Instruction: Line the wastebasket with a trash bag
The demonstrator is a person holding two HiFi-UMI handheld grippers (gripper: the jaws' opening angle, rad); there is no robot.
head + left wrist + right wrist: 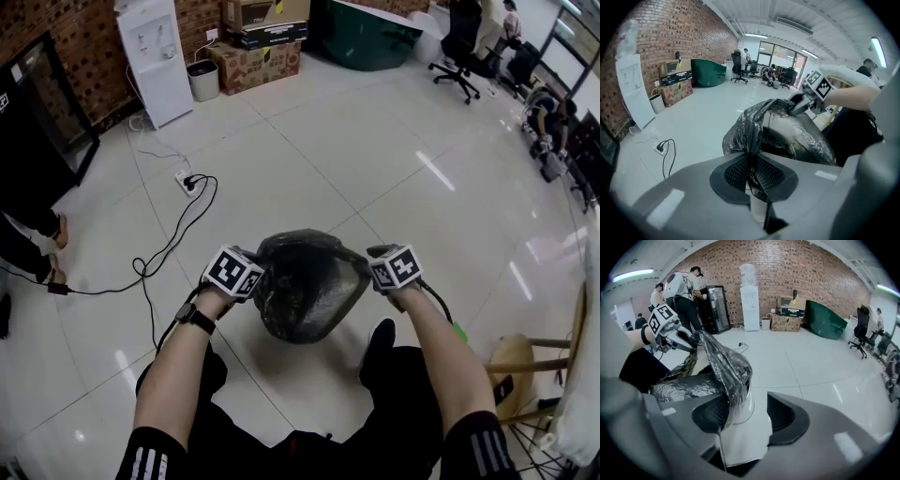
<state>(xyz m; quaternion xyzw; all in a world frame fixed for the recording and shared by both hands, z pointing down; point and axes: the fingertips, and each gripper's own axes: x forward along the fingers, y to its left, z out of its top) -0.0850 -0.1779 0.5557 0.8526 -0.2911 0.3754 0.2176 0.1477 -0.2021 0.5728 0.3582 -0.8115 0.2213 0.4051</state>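
A black trash bag (305,286) is draped over the wastebasket on the floor between my two grippers. My left gripper (258,274) is at the bag's left edge. In the left gripper view it (751,171) is shut on a pinched fold of the bag (787,136). My right gripper (370,272) is at the bag's right edge. In the right gripper view its jaws (747,411) stand apart; the bag film (724,364) hangs against one pad only. The white wastebasket (746,401) shows between those jaws. The bag hides most of the basket.
A power strip with a black cable (187,181) lies on the tile floor to the left. A wooden stool (525,370) stands close at the right. My shoe (380,342) is just behind the basket. A water dispenser (155,61), a small bin (202,80) and boxes (253,61) line the far brick wall.
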